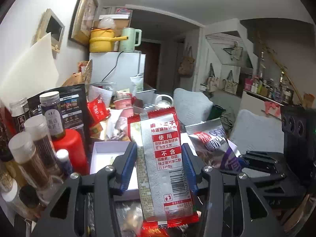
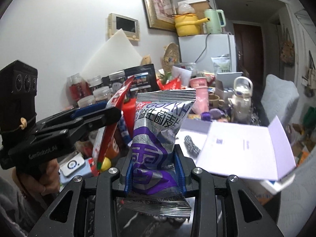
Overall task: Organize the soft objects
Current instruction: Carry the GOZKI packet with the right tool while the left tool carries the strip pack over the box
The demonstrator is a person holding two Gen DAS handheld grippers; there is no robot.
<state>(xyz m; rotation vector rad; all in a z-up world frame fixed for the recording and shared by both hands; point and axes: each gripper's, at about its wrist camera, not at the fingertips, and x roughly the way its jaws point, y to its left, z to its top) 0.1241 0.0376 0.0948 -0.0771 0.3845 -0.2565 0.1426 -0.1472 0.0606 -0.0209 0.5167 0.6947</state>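
Note:
My left gripper [image 1: 160, 156] is shut on a red and silver snack packet [image 1: 164, 158], held upright above the cluttered table. My right gripper [image 2: 154, 164] is shut on a silver and purple snack bag [image 2: 156, 138], also upright. In the left wrist view the purple bag [image 1: 213, 144] and the right gripper [image 1: 262, 165] show just to the right. In the right wrist view the left gripper [image 2: 94, 116] holds the red packet [image 2: 112, 122] edge-on at the left. An open white box [image 1: 106, 158] lies under the left gripper.
Spice jars [image 1: 33, 154] and a red bottle [image 1: 73, 148] crowd the left. A black pouch [image 2: 142, 77], a pink cup [image 2: 198, 92], a clear kettle [image 2: 242, 96] and an open white box with its lid up [image 2: 246, 148] fill the table. A white fridge [image 2: 207, 49] stands behind.

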